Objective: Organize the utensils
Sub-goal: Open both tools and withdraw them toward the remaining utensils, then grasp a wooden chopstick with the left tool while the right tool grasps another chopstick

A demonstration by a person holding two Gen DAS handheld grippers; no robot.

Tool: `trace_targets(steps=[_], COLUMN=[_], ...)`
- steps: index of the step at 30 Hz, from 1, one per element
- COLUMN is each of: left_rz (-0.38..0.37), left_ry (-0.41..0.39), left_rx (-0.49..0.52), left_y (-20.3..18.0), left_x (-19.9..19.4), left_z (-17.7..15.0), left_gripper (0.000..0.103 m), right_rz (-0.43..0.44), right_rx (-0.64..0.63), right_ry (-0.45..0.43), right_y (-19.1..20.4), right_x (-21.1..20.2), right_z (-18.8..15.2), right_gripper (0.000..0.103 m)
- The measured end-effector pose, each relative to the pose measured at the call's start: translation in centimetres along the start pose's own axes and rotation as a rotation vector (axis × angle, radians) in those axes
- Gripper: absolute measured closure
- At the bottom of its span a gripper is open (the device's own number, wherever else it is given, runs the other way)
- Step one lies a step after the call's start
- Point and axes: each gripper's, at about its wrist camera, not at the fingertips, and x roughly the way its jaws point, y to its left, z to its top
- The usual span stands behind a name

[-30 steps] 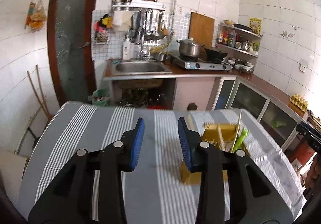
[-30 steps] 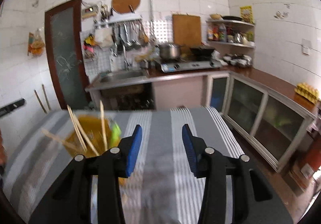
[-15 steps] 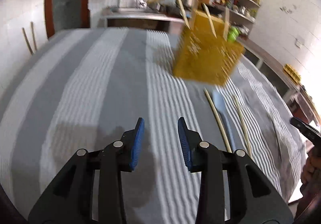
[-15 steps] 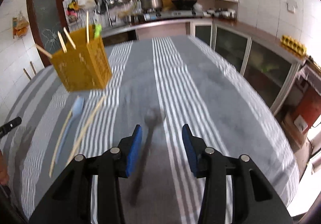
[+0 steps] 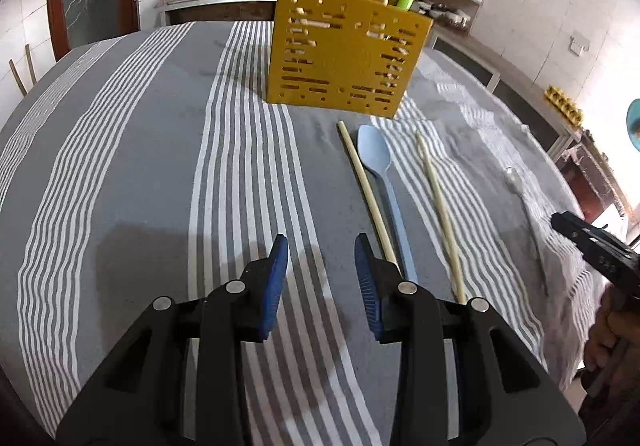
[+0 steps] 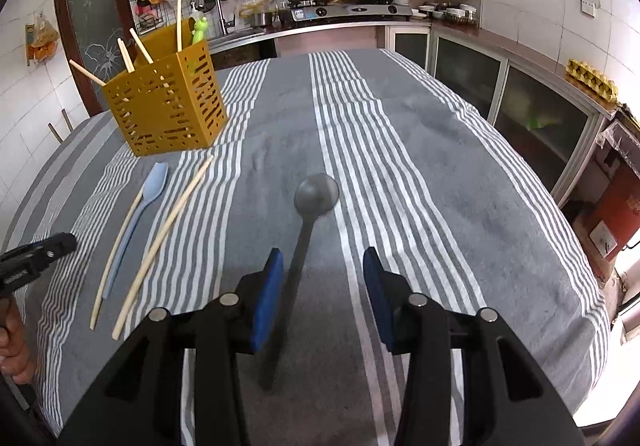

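My left gripper [image 5: 321, 270] and right gripper [image 6: 322, 278] both hang open, empty. The caddy [image 5: 344, 54] far off holds some chopsticks; two chopsticks [image 5: 366, 190], blue spoon [image 5: 378, 170], grey ladle [image 6: 308, 222] remain on the cloth.

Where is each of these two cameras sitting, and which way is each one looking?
Left wrist view: sits on the left gripper, looking forward and down over the striped tablecloth toward the yellow utensil basket; its own open jaws show, plus the other gripper and hand at the right edge.
Right wrist view: sits on the right gripper, facing the grey spoon and kitchen counter; its open jaws show, and the left gripper's tip at left.
Both share the basket, blue spoon, two loose chopsticks and the grey spoon.
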Motion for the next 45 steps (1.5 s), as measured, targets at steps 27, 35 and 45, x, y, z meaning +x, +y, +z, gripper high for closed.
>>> trace_targets(steps=[27,35,45], left_rz=[-0.033,0.04,0.091], left_ry=[0.116,0.126,0.137], left_rx=[0.055,0.104,0.082], left_y=[-2.6,-2.7,0.3], left_x=[8.0,9.3,10.2], left_z=[5.1,6.1,8.6], left_gripper=[0.07,0.07,0.07], right_rz=[0.094,0.091,0.085], right_rx=[-0.094,-0.103,-0.116], right_ry=[0.116,0.159,0.203], right_y=[10.3,11.5,12.3], right_x=[8.6,10.7,12.5], right_z=[5.1,5.8,6.3], right_gripper=[0.061,0.063,0.065])
